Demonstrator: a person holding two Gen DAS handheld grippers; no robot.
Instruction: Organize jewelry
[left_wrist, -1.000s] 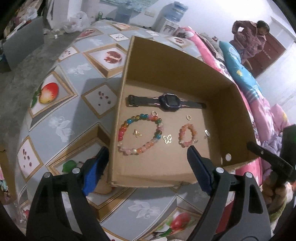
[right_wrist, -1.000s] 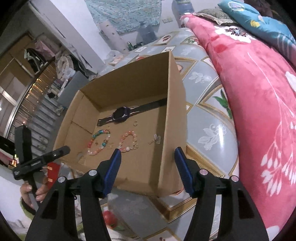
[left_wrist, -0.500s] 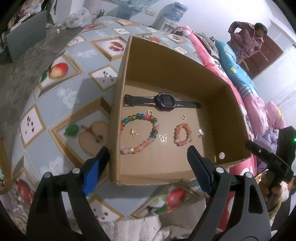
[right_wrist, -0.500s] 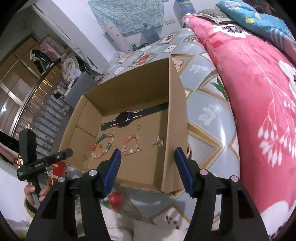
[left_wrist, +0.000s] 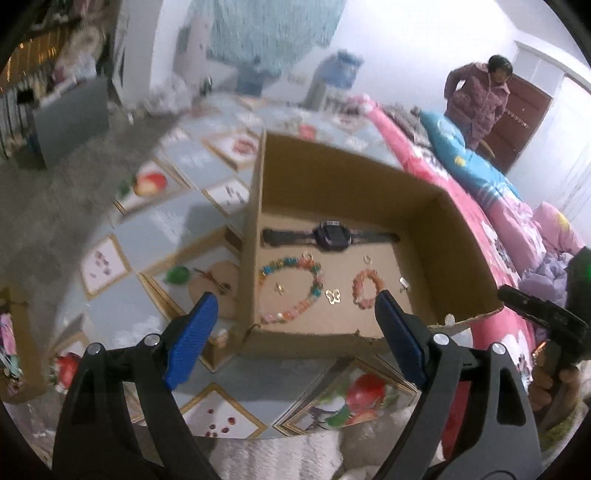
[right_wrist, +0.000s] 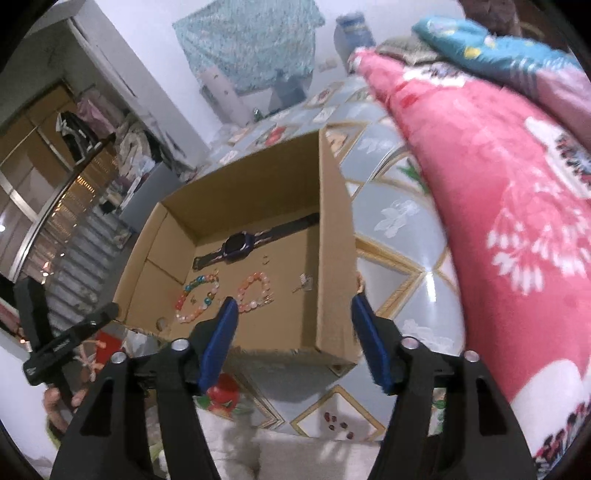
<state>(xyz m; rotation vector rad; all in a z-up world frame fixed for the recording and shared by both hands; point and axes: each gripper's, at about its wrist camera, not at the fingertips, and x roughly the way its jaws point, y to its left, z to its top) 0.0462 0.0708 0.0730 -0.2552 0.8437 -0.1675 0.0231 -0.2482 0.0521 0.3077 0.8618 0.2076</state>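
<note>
An open cardboard box (left_wrist: 369, 177) (right_wrist: 332, 258) sits on the bed. On its floor lie a dark watch (left_wrist: 330, 236) (right_wrist: 238, 245), a multicolour bead bracelet (left_wrist: 316, 290) (right_wrist: 183, 301), a small pink bead bracelet (left_wrist: 356, 291) (right_wrist: 265, 282), a gold butterfly charm (left_wrist: 332, 296) and a silver clip (left_wrist: 404, 283) (right_wrist: 304, 282). My left gripper (left_wrist: 295, 297) hovers before the box's near wall, jaws wide and opening, nothing between them. My right gripper (right_wrist: 293, 302) hangs near the box's front right corner, jaws opening and empty. Each view shows the other gripper at its edge.
A bedspread with fruit tiles (left_wrist: 147, 236) lies under the box. A pink floral quilt (right_wrist: 498, 184) rises to the right. A person (left_wrist: 476, 99) stands by a door at the far right. White fluffy cloth (left_wrist: 277, 454) lies below the grippers.
Both grippers have drawn back from the box, which now looks smaller and farther off. The right jaws have spread wider. The jewelry has not moved.
</note>
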